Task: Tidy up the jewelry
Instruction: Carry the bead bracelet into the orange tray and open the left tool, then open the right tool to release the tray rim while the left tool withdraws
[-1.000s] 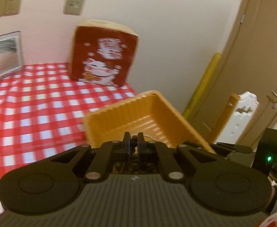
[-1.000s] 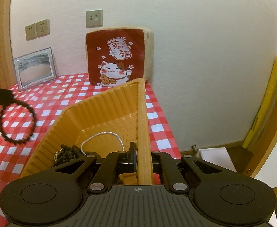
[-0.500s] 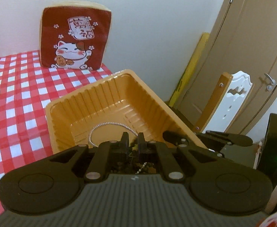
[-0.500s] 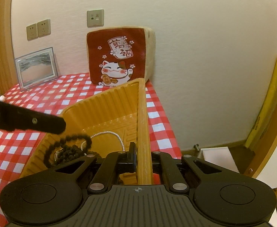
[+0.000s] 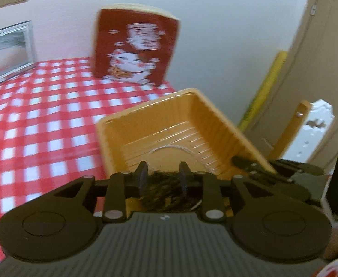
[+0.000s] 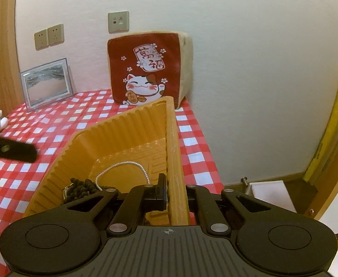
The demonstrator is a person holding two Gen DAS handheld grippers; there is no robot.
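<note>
Left tongs [image 5: 162, 176]: jaws part-way open, just been opening; dark bead bracelet [image 5: 166, 189] seen between them but not pinched, lying loose below. In right-wrist view same tongs [image 6: 19, 151] at 9 o'clock, beside the tray, nothing hanging from them.

Right tongs [image 6: 173, 191]: shut on the right-hand wall of the orange tray [image 6: 132, 136], tilting it up off the counter [image 6: 25, 170].

Jewelry, right-wrist view: dark bead bracelet [image 6: 81, 188] bunched in near-left corner of tray, about 8 o'clock from right tongs; pearl strand [image 6: 122, 165] looped on tray floor at about 11 o'clock; small pale metal piece partly hidden under beads, kind not clear.

Handling, judged: both strands light, limp, apt to slump and tangle; round beads likely slippery against flat pads. Best taken across a single run of the loop, not the heap. Pearl strand probably fragile on its thread; gentle pinch. Tray thin, ribbed, flexible; wall grip may bend it, contents sliding toward the low corner.
</note>
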